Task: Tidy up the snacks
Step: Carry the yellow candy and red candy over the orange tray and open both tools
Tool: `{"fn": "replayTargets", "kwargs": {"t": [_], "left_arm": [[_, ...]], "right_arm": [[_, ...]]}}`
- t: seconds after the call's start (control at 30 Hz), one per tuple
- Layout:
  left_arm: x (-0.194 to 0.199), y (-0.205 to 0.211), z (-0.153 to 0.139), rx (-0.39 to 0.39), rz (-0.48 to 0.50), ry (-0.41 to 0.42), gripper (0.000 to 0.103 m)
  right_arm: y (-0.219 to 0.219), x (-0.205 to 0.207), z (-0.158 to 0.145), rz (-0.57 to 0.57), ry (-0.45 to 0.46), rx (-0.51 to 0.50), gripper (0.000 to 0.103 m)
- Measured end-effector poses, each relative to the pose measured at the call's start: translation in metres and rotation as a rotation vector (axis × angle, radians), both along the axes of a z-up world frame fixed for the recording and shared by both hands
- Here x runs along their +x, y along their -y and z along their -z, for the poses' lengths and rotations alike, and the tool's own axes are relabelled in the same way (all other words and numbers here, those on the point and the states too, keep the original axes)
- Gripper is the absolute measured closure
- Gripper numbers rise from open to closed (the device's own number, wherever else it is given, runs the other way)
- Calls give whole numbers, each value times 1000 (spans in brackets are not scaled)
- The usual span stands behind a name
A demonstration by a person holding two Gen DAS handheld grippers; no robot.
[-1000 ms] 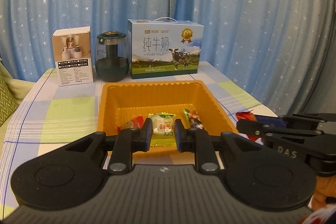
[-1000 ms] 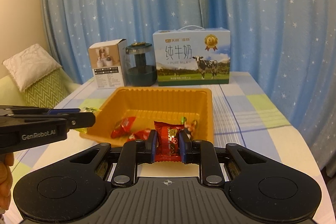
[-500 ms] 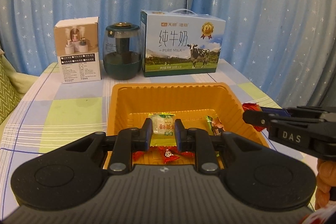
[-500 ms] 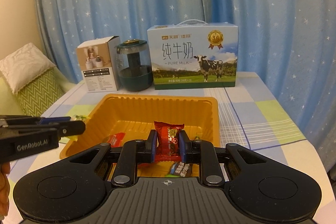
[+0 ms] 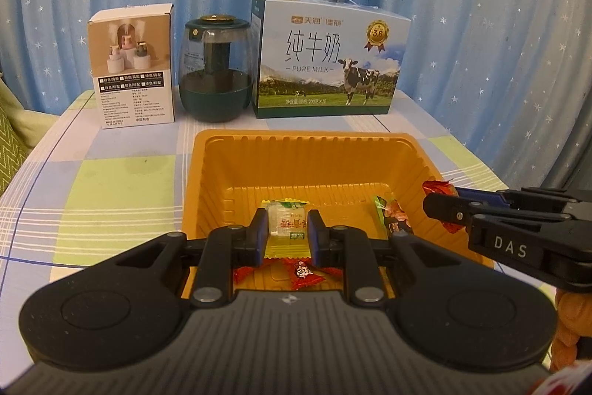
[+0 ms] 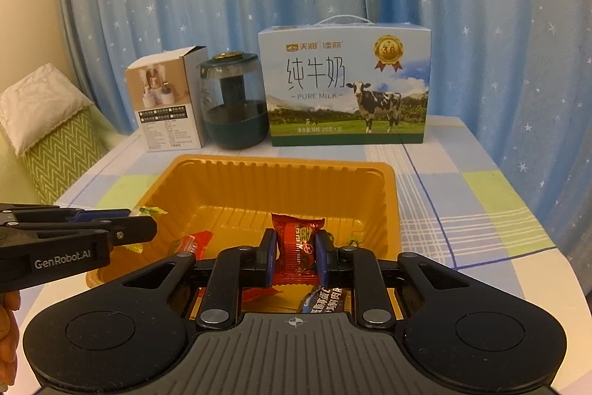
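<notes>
Left gripper point(image 5: 285, 234) clamps yellow-green candy point(image 5: 286, 223) over orange tray point(image 5: 296, 145) | right gripper point(image 6: 296, 254) clamps red snack point(image 6: 298, 247) likewise | several snacks already inside tray; both releases remain

The curtain point(image 5: 462, 24) was blue with small white stars. The table point(image 5: 111, 180) wore a check of pale green, blue and white squares. The tray point(image 6: 281, 180) was orange. One candy point(image 5: 286, 226) was pale yellow-green; another point(image 6: 298, 247) was red. The milk box point(image 6: 344, 80) showed a black-and-white cow on green grass. The cushion point(image 6: 55, 154) bore green zigzags.
</notes>
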State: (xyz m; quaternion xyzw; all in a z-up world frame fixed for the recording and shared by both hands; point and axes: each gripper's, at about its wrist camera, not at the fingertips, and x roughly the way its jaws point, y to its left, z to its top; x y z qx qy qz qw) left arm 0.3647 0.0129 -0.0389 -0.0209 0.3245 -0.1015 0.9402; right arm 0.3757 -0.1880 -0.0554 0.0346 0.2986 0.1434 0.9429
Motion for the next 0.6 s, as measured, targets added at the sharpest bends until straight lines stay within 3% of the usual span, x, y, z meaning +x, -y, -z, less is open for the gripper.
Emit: {"fn": "replayTargets", "kwargs": {"t": [0.13, 0.23, 0.6], "left_arm": [[3, 3, 3, 3, 1, -4, 82], [3, 0, 4, 0, -9, -2, 73], [3, -18, 1, -10, -56, -2, 73]], "right_arm": [[0, 0, 0, 1, -3, 0, 81], [0, 0, 1, 2, -4, 1, 81], [3, 3, 1, 11, -6, 27, 81]]}}
